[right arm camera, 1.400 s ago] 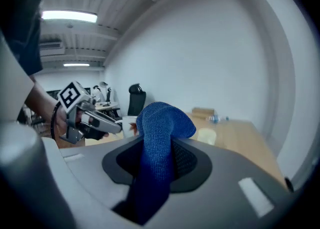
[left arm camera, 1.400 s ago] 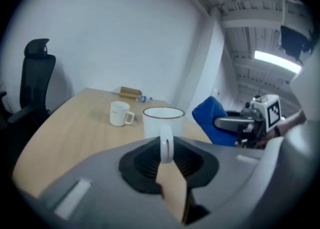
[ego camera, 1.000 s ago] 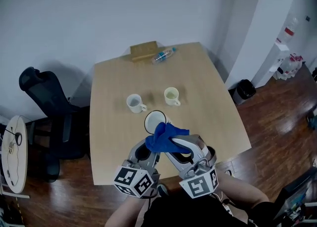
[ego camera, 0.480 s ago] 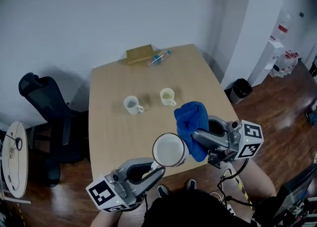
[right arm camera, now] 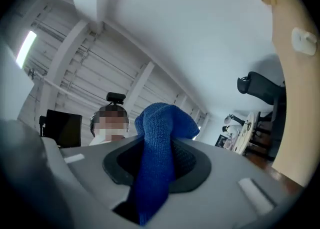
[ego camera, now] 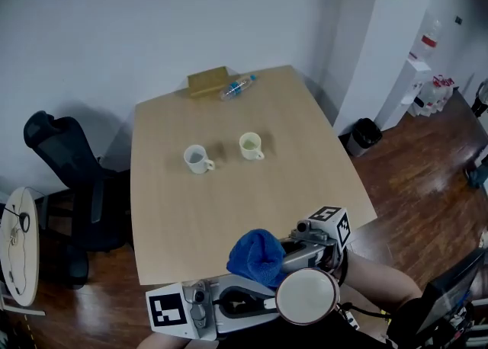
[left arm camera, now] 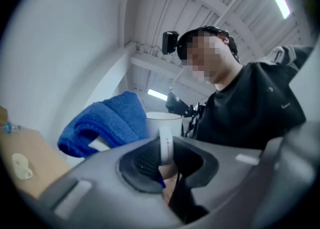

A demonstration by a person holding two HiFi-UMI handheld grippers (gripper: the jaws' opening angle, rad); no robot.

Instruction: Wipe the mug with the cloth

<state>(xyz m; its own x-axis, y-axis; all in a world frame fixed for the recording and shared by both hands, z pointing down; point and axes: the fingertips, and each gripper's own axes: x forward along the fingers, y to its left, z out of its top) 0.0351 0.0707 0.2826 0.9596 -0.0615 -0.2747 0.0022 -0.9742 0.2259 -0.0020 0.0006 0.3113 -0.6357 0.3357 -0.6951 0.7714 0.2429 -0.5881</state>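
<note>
The left gripper is clenched on the handle of the white mug and holds it in the air close to the person's body, off the near edge of the table; one round end of the mug faces the head camera, and I cannot tell if it is the mouth or the base; the right gripper grasps the blue cloth, and a bunch of it stands out past the jaws; the cloth is just beside the side wall of the mug, but I cannot confirm that they touch. The step in hand, as I judge it, is wiping the outer wall; to do it well, the bunched cloth should press on the wall and travel round it, while the left gripper turns the mug slowly by the handle; the hold on the thin handle is small, so the pressure should be moderate, otherwise the mug may twist or slip.
</note>
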